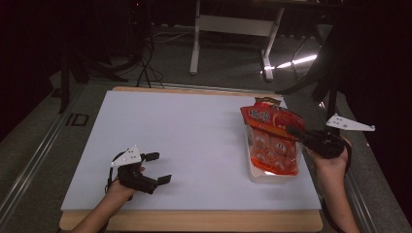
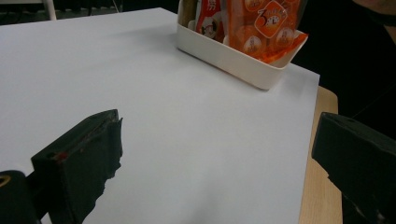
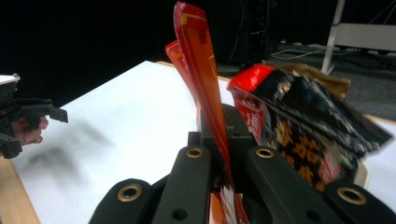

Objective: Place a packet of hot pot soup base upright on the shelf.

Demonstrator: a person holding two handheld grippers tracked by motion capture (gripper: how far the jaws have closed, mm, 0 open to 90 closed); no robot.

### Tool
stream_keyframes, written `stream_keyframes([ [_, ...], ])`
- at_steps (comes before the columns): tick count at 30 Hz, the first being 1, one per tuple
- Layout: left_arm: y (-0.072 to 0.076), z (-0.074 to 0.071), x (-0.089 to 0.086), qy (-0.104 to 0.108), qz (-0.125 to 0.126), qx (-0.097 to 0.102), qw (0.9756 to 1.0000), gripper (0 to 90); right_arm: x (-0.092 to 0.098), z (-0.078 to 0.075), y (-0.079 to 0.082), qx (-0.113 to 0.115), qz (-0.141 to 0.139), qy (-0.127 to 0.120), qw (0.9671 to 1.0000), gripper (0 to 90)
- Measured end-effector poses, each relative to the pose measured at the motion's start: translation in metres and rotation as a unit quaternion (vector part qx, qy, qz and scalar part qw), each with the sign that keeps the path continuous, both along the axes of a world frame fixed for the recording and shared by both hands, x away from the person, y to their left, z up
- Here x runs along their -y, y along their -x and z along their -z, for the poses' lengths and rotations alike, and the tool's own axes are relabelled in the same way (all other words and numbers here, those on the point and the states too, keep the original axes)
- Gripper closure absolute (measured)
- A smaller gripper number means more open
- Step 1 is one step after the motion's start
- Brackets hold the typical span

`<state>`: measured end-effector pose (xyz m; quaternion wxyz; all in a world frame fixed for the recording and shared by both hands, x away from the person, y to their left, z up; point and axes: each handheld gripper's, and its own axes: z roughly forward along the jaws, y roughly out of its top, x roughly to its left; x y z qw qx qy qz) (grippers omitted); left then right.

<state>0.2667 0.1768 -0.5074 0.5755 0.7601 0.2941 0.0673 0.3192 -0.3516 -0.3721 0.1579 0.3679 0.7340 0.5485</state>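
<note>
**Orange bag pinched over the white box**

My right gripper (image 3: 219, 140) is closest to me. Its two black jaws are squeezed tight on the thin edge of an orange snack bag (image 3: 198, 70). The bag stands up tall between the jaws, and its top sticks out past the tips. Just beside the jaws, on one side, I see a red and black packet (image 3: 299, 116) leaning over. From above, the orange bag (image 1: 273, 133) hangs at the tips of the right gripper (image 1: 296, 132) and sits in the white box (image 1: 260, 175) near the right edge of the table.

My left gripper (image 1: 156, 167) rests low over the white sheet (image 1: 184, 141). Its jaws stand wide apart and nothing is between them. Looking along these jaws, I see bare sheet (image 2: 177, 140) first. Farther out, well ahead of the tips, is the white box (image 2: 233, 60) with the orange bag (image 2: 261, 28) inside it. Another small packet (image 2: 210, 18) stands in the box too, next to the orange bag.

Far beyond the table, a white frame (image 1: 233, 29) stands on the dark floor.
</note>
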Motion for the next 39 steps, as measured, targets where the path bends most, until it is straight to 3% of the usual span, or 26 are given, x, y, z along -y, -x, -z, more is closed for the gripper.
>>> stream_keyframes([
  [2, 0.0, 0.0, 0.0, -0.001, 0.0, 0.0, 1.0, 2.4, 0.006, 0.006, 0.0, -0.006, 0.003, -0.018, 0.9998, 90.0],
  [5, 0.0, 0.001, 0.001, -0.003, 0.001, 0.0, 1.0, 2.4, 0.012, 0.011, 0.002, -0.008, 0.009, -0.021, 0.9997, 90.0],
  [9, 0.0, 0.001, 0.001, -0.002, 0.0, 0.0, 1.0, 2.4, 0.016, 0.02, 0.005, -0.01, 0.02, -0.005, 0.9997, 90.0],
  [19, -0.001, 0.003, 0.0, -0.002, 0.0, -0.001, 1.0, 2.4, 0.024, 0.037, 0.009, -0.018, 0.017, -0.019, 0.9995, 89.9],
  [24, -0.001, 0.004, 0.0, -0.002, -0.001, -0.004, 1.0, 2.4, 0.029, 0.036, 0.006, -0.014, 0.032, -0.012, 0.9993, 89.8],
  [28, -0.001, 0.004, 0.0, -0.002, -0.001, -0.006, 1.0, 2.4, 0.029, 0.036, 0.006, -0.022, 0.027, -0.027, 0.999, 89.8],
  [33, 0.0, 0.003, 0.0, -0.001, -0.002, -0.003, 1.0, 2.4, 0.032, 0.033, 0.005, -0.015, 0.053, -0.007, 0.9984, 89.6],
  [36, 0.0, 0.004, -0.001, 0.002, -0.003, -0.005, 1.0, 2.4, 0.036, 0.034, 0.002, -0.028, 0.06, -0.025, 0.9975, 89.5],
  [39, -0.001, 0.005, 0.0, -0.001, -0.003, -0.005, 1.0, 2.4, 0.037, 0.034, 0.001, -0.027, 0.06, -0.024, 0.9975, 89.4],
])
